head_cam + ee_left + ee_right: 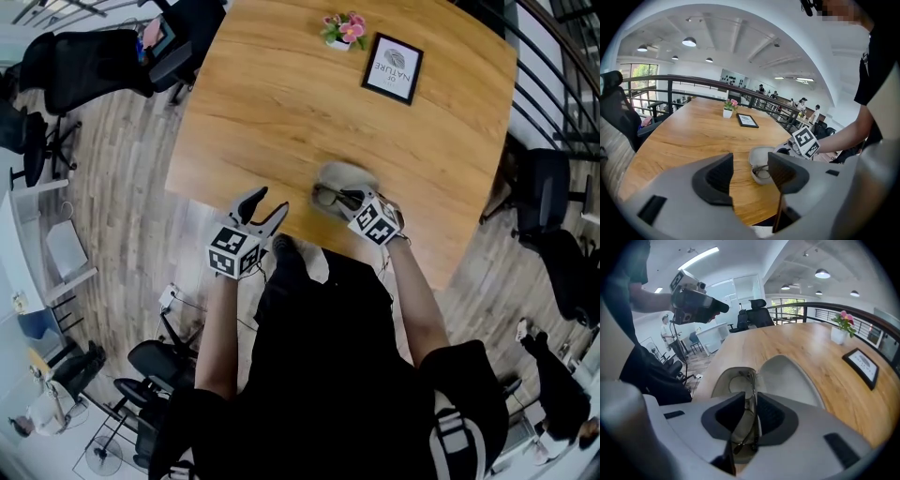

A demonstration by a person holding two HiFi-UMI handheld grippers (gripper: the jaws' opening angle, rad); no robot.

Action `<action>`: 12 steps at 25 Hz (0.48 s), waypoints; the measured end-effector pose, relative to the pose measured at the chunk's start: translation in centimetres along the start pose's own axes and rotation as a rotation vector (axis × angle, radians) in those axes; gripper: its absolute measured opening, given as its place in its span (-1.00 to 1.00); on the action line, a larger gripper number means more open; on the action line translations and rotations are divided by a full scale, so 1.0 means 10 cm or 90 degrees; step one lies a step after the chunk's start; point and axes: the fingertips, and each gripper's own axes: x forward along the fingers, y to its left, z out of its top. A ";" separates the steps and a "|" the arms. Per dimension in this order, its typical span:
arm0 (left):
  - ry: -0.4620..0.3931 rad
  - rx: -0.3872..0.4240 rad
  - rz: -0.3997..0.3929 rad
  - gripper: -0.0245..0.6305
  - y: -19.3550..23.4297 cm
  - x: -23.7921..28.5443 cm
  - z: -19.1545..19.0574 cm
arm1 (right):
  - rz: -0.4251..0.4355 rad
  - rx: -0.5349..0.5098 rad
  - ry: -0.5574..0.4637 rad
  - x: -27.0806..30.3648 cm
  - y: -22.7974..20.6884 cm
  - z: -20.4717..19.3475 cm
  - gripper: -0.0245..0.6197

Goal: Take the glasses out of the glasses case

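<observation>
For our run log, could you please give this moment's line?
left gripper open, empty | right gripper on glasses | case open

We see a bright room lit by ceiling lamps (689,41) and a far window (640,70); fisheye edges bend, darken.

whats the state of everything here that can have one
glasses case: open, lid back
glasses: inside the case, not lifted out
right tool: shut on the glasses
left tool: open, empty
flower pot: upright
picture frame: face up
</observation>
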 end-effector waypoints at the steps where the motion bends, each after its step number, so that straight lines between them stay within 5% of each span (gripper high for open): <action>1: 0.001 -0.002 0.001 -0.19 -0.01 0.01 -0.01 | 0.003 0.002 0.002 0.01 0.00 0.00 -0.66; 12: 0.000 -0.011 0.014 -0.19 -0.03 0.04 -0.02 | 0.019 -0.025 0.042 0.09 -0.04 -0.06 -0.80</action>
